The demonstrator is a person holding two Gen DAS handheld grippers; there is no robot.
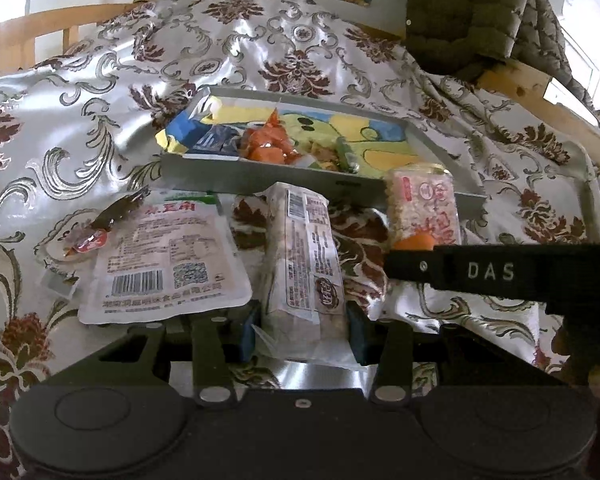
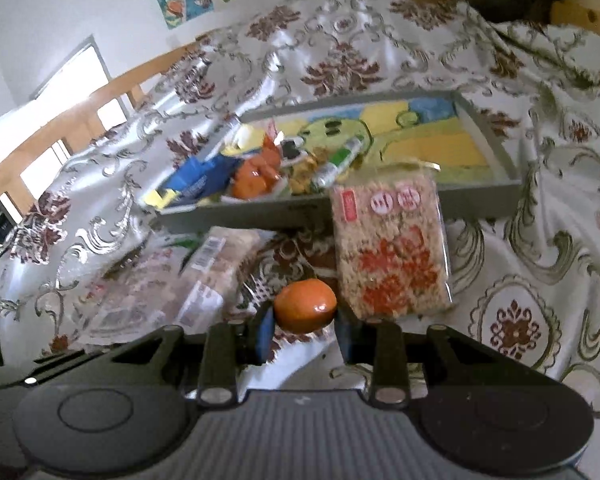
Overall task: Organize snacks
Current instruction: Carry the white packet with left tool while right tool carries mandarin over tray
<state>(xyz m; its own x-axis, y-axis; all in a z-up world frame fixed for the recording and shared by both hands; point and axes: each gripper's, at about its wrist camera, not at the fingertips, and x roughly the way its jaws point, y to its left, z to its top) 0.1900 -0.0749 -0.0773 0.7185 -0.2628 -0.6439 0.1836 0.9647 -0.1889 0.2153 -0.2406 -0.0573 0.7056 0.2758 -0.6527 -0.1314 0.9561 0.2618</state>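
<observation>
Left gripper [image 1: 302, 330]: my jaws stand partly open around the near end of a long wrapped bar [image 1: 306, 256]; the pads sit just beside its wrapper on both sides; whether they press it I cannot tell; the bar lies flat on the cloth [image 1: 100, 92].
Right gripper [image 2: 305, 330]: my jaws are clamped on a small orange ball [image 2: 305, 305], one pad on each side; the ball hangs clear of the cloth.
Tray [image 1: 260, 174]: grey, shallow, on the cloth beyond both grippers; its floor bears a cartoon print.
In the tray: a blue packet [image 1: 214, 140] at the left end; orange-wrapped sweets [image 1: 266, 146] next to it; a green tube [image 2: 342, 160] and small brownish bits toward the middle; the right half is bare.
Rice cake pack [image 2: 394, 248]: clear wrapper with red print; its far end leans on the tray's near wall.
Flat pouch [image 1: 166, 256]: white, barcode side up, on the cloth left of the bar, near the tray's near left corner.
Small red sweet [image 1: 88, 242]: touching the pouch's left edge.
Jacket [image 1: 468, 12]: dark, quilted, hanging beyond the tray's right end.
</observation>
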